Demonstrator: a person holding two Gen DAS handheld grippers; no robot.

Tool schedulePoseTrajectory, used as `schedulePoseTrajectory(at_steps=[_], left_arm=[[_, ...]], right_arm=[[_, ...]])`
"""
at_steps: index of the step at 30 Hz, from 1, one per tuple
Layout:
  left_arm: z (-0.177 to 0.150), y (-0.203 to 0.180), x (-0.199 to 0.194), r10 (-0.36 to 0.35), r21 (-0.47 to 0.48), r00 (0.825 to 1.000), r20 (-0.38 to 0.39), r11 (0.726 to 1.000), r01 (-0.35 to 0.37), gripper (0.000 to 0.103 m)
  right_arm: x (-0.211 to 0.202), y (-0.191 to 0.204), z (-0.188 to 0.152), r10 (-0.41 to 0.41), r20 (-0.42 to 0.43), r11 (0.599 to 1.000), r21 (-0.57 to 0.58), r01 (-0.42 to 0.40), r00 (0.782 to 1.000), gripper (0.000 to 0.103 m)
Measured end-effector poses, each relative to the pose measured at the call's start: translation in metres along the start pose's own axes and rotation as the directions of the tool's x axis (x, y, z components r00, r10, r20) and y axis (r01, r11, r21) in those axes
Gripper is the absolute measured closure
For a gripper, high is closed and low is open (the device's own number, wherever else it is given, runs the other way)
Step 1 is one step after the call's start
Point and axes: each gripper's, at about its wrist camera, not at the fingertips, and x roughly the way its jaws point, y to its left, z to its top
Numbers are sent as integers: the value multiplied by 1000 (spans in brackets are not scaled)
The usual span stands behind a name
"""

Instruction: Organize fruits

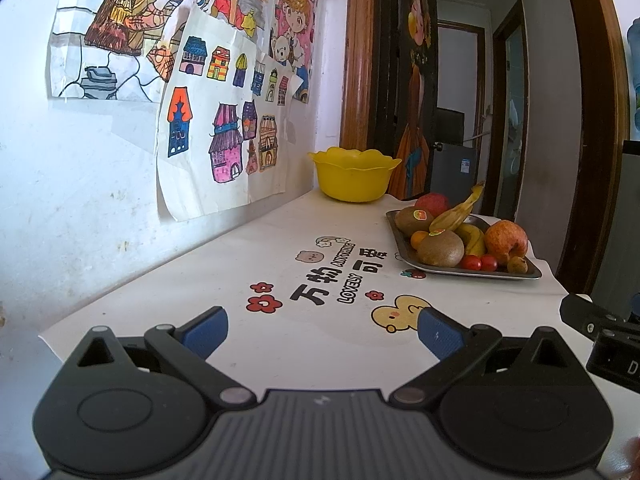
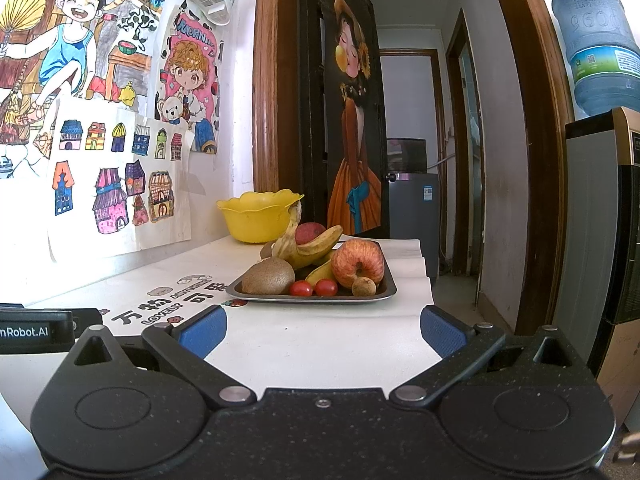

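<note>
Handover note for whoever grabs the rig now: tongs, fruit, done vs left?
Left tongs: open, empty, low over the table's near end.
Right tongs: open, empty, facing the tray.
Metal tray by the table's right edge holds all the fruit: two kiwis, the nearer kiwi in front, two apples, the near apple at the right, bananas, two cherry tomatoes, a small brown fruit, a small orange fruit.
Yellow bowl stands at the far end near the wall; its inside is not visible.
Done: nothing evident.
Left: all sorting.
</note>
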Motion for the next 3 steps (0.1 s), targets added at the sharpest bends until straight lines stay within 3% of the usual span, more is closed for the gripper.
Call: schedulePoseTrajectory(at_steps=[3], left_arm=[[0,0,0,-1,0,1000,0,1000,1,1]], right_arm=[[0,0,0,0,-1,1000,-1,0,1000,1]])
